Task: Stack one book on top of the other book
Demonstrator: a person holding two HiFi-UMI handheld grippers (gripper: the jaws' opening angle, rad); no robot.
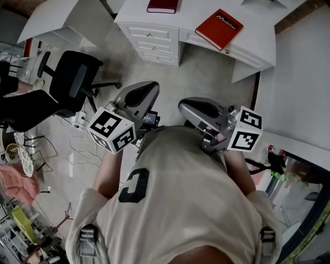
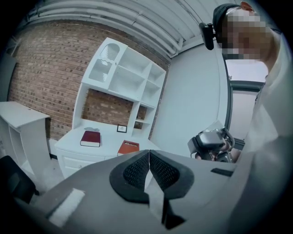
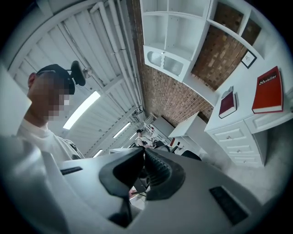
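red book (image 1: pixel 219 28) and maroon book (image 1: pixel 163 5) lie well beyond both tongs (image 2: pixel 149 159) (image 3: pixel 143 153).

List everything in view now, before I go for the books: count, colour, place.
white wooden desk with drawers: one, white, ahead of the person.
white shelf unit: one, white, standing on the desk.
dark red hardcover book: one, dark red, flat on the desk, left in the head view.
bright red glossy book: one, red with white lettering, flat on the desk, apart from the first, to its right.
small framed picture: one, dark frame, back of the desk.
black office chairs: two, black, floor at left.
left tool: one, grey, jaws together, empty.
right tool: one, grey, jaws together, empty.
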